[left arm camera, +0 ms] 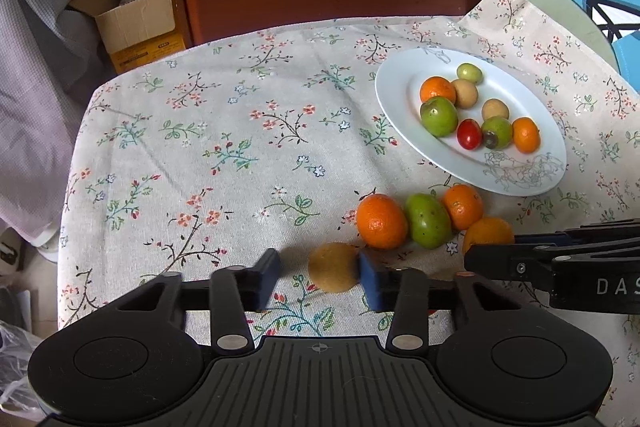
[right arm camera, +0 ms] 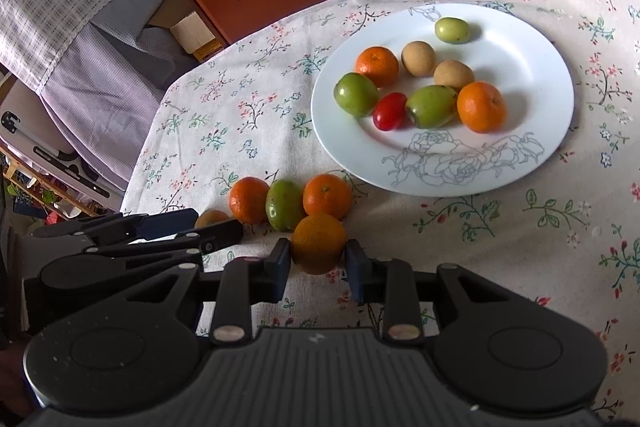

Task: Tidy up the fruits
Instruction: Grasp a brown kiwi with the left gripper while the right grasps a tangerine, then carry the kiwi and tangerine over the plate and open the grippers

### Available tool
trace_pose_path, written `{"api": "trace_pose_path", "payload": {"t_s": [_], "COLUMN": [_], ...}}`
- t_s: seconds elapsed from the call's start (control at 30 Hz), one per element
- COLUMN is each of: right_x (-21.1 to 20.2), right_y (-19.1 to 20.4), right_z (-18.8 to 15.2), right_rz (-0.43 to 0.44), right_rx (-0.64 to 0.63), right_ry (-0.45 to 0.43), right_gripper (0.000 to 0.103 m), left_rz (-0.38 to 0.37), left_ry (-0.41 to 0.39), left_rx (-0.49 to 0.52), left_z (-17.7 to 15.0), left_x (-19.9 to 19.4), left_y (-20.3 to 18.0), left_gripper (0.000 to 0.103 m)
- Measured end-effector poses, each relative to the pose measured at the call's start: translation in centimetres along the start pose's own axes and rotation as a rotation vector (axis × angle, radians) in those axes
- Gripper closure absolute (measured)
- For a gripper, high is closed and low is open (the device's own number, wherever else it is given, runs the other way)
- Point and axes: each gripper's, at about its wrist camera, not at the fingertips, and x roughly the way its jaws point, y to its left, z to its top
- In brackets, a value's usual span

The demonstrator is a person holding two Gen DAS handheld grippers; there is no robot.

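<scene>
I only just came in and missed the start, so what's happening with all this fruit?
A person is sorting fruit onto the white plate with a handheld tool in each hand. The right tool is clamped on an orange lying on the tablecloth. The left tool brackets a brown fruit; one pad touches it, the other stands clear. Two oranges and a green fruit wait beside the plate, which holds eight pieces.

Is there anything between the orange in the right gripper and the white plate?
Yes. Two oranges and a green fruit sit on the cloth between the held orange and the plate, slightly left of the direct line.
</scene>
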Motion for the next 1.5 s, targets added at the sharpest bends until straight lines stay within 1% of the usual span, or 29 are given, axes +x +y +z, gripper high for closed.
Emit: {"api": "trace_pose_path", "payload": {"t_s": [0.07,0.2,0.37,0.5,0.73,0.93,1.07,1.33,1.5], "right_x": [0.0,0.0,0.0,-0.3,-1.2,-2.7,-3.9,-6.4,-7.2], "right_y": [0.0,0.0,0.1,0.2,0.2,-0.3,-1.1,-3.6,-4.8], "right_z": [0.0,0.0,0.0,0.1,0.7,1.9,3.1,5.3,5.8], "right_rz": [0.000,0.001,0.006,0.017,0.036,0.045,0.041,0.000,-0.031], "right_rx": [-0.002,-0.006,-0.011,-0.014,-0.007,0.022,0.050,0.127,0.160], "right_ry": [0.000,0.000,0.000,-0.006,-0.033,-0.083,-0.133,-0.230,-0.258], "right_gripper": [0.073,0.073,0.073,0.074,0.074,0.074,0.074,0.074,0.074], "left_rz": [-0.025,-0.020,-0.022,-0.021,-0.050,-0.081,-0.115,-0.178,-0.204], "left_ry": [-0.004,-0.008,-0.015,-0.040,-0.097,-0.130,-0.135,-0.146,-0.137], "left_rx": [-0.013,-0.001,-0.018,-0.028,-0.040,-0.050,-0.058,-0.035,0.000], "left_z": [0.0,0.0,0.1,0.6,1.9,2.9,3.5,4.6,5.0], "left_x": [-0.1,-0.1,-0.4,-1.1,-2.3,-2.9,-2.9,-2.2,-1.4], "left_y": [0.1,-0.3,-0.2,-0.2,-0.9,-1.7,-2.3,-4.6,-6.3], "left_gripper": [0.079,0.079,0.079,0.079,0.079,0.079,0.079,0.079,0.079]}}
